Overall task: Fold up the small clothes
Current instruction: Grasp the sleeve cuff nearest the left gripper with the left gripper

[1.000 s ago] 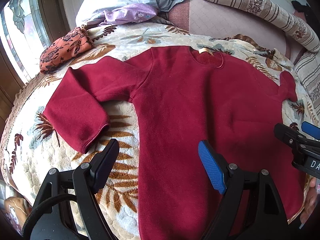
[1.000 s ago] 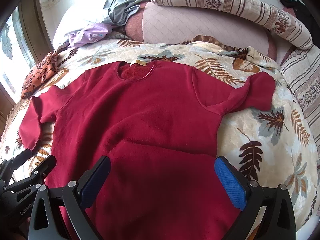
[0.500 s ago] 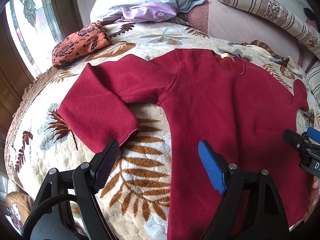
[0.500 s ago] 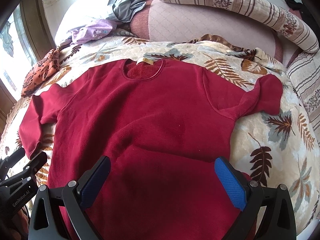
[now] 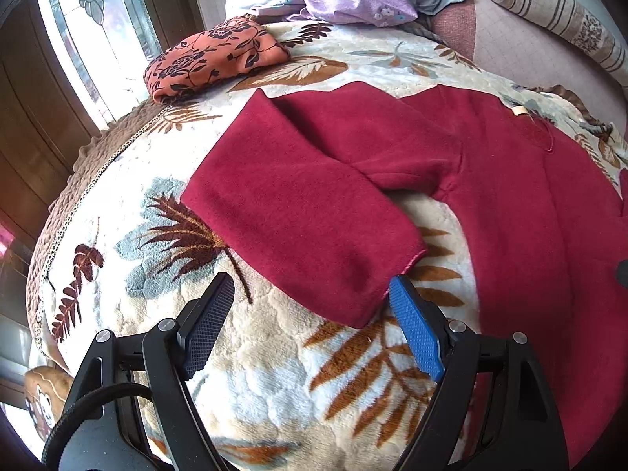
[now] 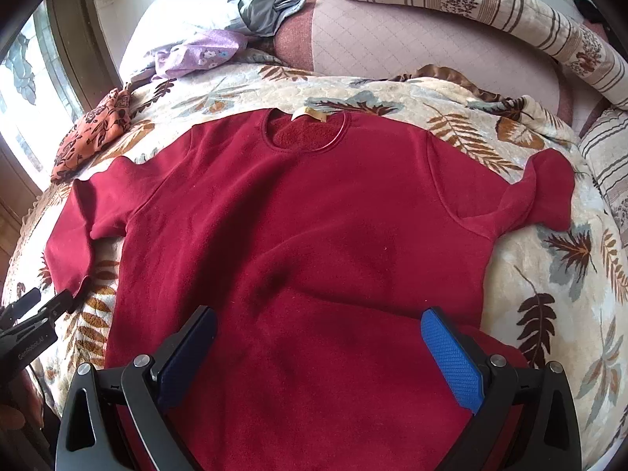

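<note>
A dark red long-sleeved top point(image 6: 298, 235) lies flat, front up, on a leaf-patterned blanket point(image 6: 549, 294), neckline away from me. Its left sleeve point(image 5: 306, 212) bends down toward the near edge, and the cuff sits just in front of my left gripper point(image 5: 310, 325). That gripper is open, nothing between its fingers, the blue pad point(image 5: 416, 333) almost at the cuff's corner. My right gripper point(image 6: 318, 353) hovers open over the top's lower body. The left gripper point(image 6: 35, 314) also shows at the left edge of the right wrist view. The right sleeve point(image 6: 545, 196) is folded short.
A folded orange floral cloth point(image 5: 212, 55) lies at the blanket's far left. Purple point(image 6: 196, 55) and grey point(image 6: 267, 4) garments are piled by a white pillow. Striped bolsters point(image 6: 510, 11) line the back and right. A window point(image 5: 94, 31) and the bed's edge are on the left.
My left gripper has swung left, from over the top's body to the left sleeve's cuff. The right gripper has edged slightly forward over the body. Both stay open.
</note>
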Available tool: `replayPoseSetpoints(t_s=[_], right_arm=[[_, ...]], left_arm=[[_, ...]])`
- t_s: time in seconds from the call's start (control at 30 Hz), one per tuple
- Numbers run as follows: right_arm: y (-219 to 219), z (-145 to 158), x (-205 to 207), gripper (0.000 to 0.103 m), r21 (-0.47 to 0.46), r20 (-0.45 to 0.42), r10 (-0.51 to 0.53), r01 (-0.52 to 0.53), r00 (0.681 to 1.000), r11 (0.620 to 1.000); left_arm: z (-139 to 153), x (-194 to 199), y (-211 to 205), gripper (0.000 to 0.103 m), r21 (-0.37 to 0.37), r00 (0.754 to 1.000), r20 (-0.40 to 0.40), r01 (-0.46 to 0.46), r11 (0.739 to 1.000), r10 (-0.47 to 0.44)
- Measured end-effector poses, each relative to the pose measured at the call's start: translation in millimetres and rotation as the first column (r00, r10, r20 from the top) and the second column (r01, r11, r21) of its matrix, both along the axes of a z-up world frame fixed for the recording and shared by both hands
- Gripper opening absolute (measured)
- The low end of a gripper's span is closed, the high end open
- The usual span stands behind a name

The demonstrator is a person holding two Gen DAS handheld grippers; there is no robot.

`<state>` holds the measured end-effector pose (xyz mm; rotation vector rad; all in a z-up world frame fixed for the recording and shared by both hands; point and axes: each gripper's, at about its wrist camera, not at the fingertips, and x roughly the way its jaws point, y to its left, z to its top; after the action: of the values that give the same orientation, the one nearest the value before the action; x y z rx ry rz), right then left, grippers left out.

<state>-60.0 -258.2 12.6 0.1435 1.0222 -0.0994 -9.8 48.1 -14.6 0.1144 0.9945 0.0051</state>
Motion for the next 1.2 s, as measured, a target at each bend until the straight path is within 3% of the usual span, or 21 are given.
replayPoseSetpoints(t_s=[0.4, 0.53, 0.87, 0.97, 1.03, 1.13, 1.2], right_arm=[[19.8, 0.2, 6.4, 0.103, -0.010, -0.006, 0.064, -0.064, 0.998, 0.998], [21.7, -2.9, 6.8, 0.103, 0.001, -0.018, 0.070, -0.070, 0.997, 0.998], [16.5, -7.1, 6.6, 0.103, 0.016, -0.028, 0.061, -0.060, 0.998, 0.998], [15.9, -10.0, 7.9, 0.103, 0.028, -0.035, 0.060, -0.059, 0.998, 0.998], [16.8, -11.1, 8.3, 0.103, 0.025, -0.036, 0.066, -0.066, 0.997, 0.998], [17.4, -13.3, 9.4, 0.103, 0.023, -0.037, 0.071, -0.070, 0.997, 0.997], [16.3, -15.1, 10.6, 0.103, 0.034, -0.040, 0.069, -0.068, 0.997, 0.997]], left_arm=[[2.1, -1.8, -15.3, 0.082, -0.036, 0.999, -0.013, 0.052, 0.998, -0.053], [-0.7, -6.3, -27.1, 0.082, -0.005, 0.996, -0.016, 0.089, 0.996, -0.089], [-19.0, 9.3, -17.5, 0.082, 0.047, 0.998, -0.037, 0.061, 0.997, -0.060], [-24.0, 19.3, -8.8, 0.082, -0.001, 0.997, -0.043, 0.057, 0.998, -0.057], [-23.8, 24.1, -6.6, 0.077, -0.026, 0.997, -0.041, 0.060, 0.998, -0.061], [-19.4, 27.7, -8.1, 0.056, -0.016, 0.997, -0.027, 0.078, 0.997, -0.079], [-14.3, 31.1, -6.8, 0.027, -0.020, 0.995, -0.030, 0.091, 0.996, -0.092]])
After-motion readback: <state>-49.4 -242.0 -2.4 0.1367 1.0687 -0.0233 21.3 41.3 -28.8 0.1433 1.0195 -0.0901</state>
